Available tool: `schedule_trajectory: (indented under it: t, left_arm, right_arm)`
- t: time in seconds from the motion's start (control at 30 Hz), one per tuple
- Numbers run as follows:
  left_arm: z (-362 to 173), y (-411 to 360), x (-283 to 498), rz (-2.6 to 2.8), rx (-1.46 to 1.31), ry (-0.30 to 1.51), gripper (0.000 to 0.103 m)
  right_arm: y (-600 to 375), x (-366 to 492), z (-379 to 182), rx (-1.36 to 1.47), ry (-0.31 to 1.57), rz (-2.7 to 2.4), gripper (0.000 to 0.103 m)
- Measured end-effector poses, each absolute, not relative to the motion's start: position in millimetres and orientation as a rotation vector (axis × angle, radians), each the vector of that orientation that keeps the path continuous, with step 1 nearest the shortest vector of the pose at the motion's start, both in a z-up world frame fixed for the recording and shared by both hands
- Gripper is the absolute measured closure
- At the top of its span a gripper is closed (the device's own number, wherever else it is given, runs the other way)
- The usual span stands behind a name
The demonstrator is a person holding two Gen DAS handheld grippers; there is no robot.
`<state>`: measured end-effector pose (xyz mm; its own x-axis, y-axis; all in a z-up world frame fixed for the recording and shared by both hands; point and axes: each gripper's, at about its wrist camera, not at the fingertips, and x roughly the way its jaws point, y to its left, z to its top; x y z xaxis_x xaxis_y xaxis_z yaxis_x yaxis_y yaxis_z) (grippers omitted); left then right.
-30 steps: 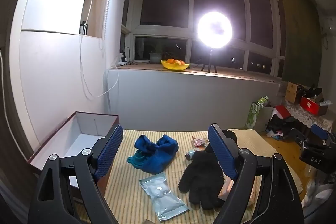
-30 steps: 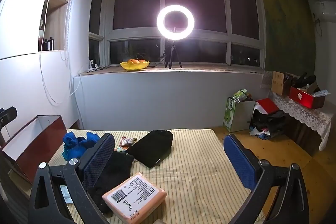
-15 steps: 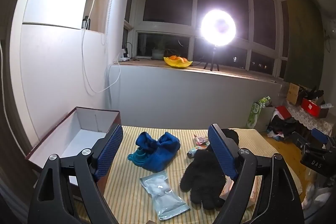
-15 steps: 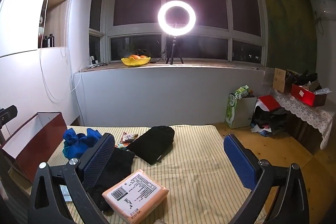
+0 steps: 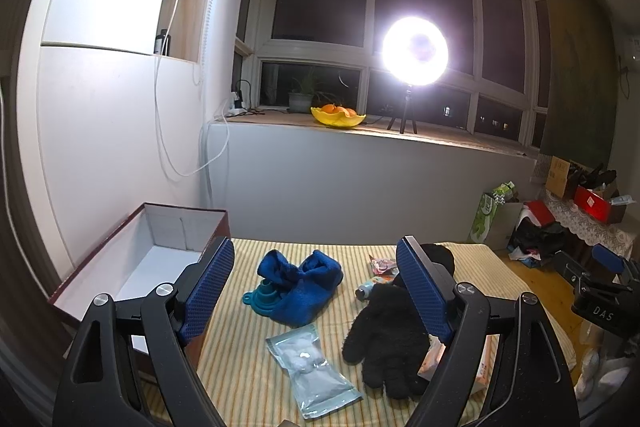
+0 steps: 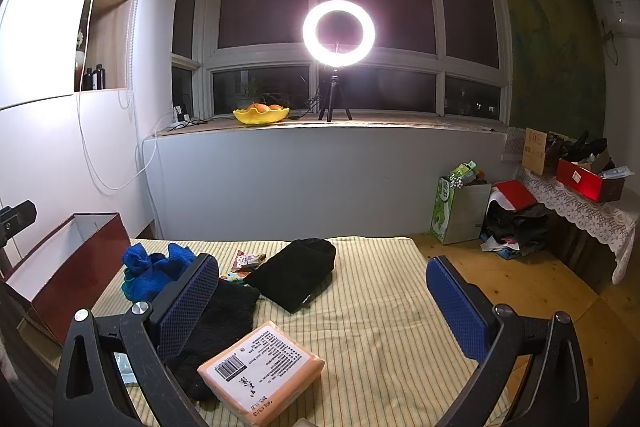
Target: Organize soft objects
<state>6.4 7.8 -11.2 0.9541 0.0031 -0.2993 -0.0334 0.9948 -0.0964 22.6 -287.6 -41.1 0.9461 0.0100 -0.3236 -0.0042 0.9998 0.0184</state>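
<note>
We are finding the left gripper (image 5: 316, 291) spread wide and carrying nothing, hovering above the striped mattress (image 5: 248, 359), and the right gripper (image 6: 320, 303) likewise released and empty over the same surface. Over the last second both views are tilting slightly: the window sill is sitting lower in frame than it was, while the grippers are keeping the same spread and nothing on the bed is shifting, so we are judging that no item is yet being engaged and the sorting has not begun. Working outward from the left gripper, we are noting the blue cloth (image 5: 302, 285) bundled between its fingers in view, lying against a teal funnel-like piece (image 5: 262, 297), with a clear sealed packet (image 5: 310, 371) nearer the camera and a black glove (image 5: 386, 339) just beside the right finger. From the right gripper we are seeing an orange wrapped pack (image 6: 262, 371) lying partly on the glove, and a black beanie (image 6: 298, 273) beyond it. The open box (image 5: 160, 255) is standing at the left edge of the bed, apparently empty and the likely destination for the soft items.
</note>
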Motion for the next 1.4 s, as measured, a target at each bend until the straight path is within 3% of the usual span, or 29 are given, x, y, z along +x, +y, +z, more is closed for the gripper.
schedule_trajectory:
  t: [1.4]
  left_arm:
    - [-11.1,6.4,6.9,0.021,-0.103,0.312,0.02]
  right_arm:
    - [-280.1,24.0,-46.2,0.006,0.352,0.021,0.001]
